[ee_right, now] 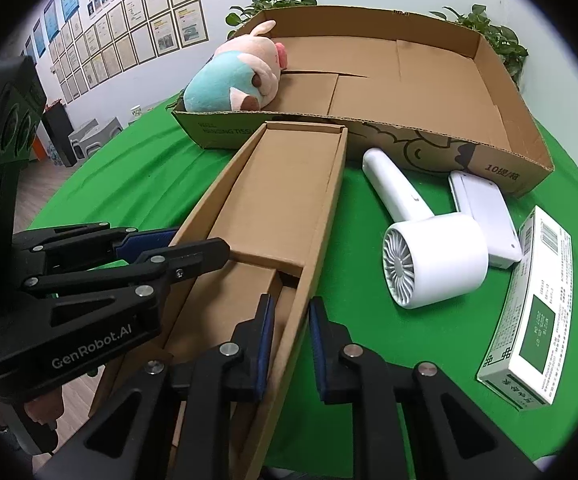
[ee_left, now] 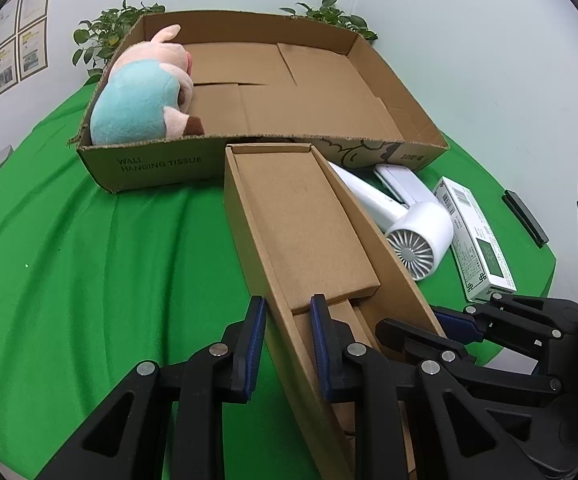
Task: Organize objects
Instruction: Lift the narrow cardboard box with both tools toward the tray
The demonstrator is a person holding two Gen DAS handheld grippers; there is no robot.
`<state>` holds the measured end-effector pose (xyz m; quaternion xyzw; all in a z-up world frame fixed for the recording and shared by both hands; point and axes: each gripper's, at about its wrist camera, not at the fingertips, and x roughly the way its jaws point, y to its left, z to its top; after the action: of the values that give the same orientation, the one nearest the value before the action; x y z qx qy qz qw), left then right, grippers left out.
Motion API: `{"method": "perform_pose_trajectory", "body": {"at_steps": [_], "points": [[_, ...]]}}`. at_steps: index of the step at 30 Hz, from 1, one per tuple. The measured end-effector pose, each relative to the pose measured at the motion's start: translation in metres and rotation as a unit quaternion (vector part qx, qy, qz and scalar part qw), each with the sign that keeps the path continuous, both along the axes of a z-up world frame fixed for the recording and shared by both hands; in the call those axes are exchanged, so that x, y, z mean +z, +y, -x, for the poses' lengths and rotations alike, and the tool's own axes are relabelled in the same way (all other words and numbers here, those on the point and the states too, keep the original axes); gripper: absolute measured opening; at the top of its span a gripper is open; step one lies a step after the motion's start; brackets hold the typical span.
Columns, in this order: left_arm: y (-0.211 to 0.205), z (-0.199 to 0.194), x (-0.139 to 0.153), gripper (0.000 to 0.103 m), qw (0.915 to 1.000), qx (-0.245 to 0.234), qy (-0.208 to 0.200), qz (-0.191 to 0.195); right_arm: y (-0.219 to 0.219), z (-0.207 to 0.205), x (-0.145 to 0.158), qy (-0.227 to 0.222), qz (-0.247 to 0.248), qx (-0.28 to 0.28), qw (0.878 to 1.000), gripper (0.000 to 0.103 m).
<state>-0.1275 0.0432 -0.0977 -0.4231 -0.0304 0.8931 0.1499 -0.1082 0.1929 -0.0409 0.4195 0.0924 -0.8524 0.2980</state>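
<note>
A long narrow cardboard box lies open-topped on the green cloth, its far end against the large cardboard tray. My left gripper is shut on the box's left wall at the near end. My right gripper is shut on the right wall opposite. A pink and blue plush toy lies in the tray's left side. A white handheld fan, a white flat case and a white-and-green carton lie to the right of the narrow box.
Potted plants stand behind the tray by the wall. A slim black object lies at the table's right edge. Bare green cloth spreads left of the narrow box. Framed papers hang on the left wall.
</note>
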Motion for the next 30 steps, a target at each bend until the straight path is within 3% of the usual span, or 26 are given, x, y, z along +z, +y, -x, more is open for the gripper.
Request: {"method": "perform_pose_trajectory", "body": {"at_steps": [12, 30], "points": [[0.003, -0.007, 0.021, 0.020, 0.9997, 0.009, 0.025, -0.002, 0.003, -0.004, 0.015, 0.016, 0.020, -0.001, 1.000, 0.017], [0.012, -0.011, 0.035, 0.019, 0.9993, 0.012, 0.033, 0.005, 0.005, -0.006, 0.020, 0.002, 0.015, 0.005, 1.000, 0.017]]}}
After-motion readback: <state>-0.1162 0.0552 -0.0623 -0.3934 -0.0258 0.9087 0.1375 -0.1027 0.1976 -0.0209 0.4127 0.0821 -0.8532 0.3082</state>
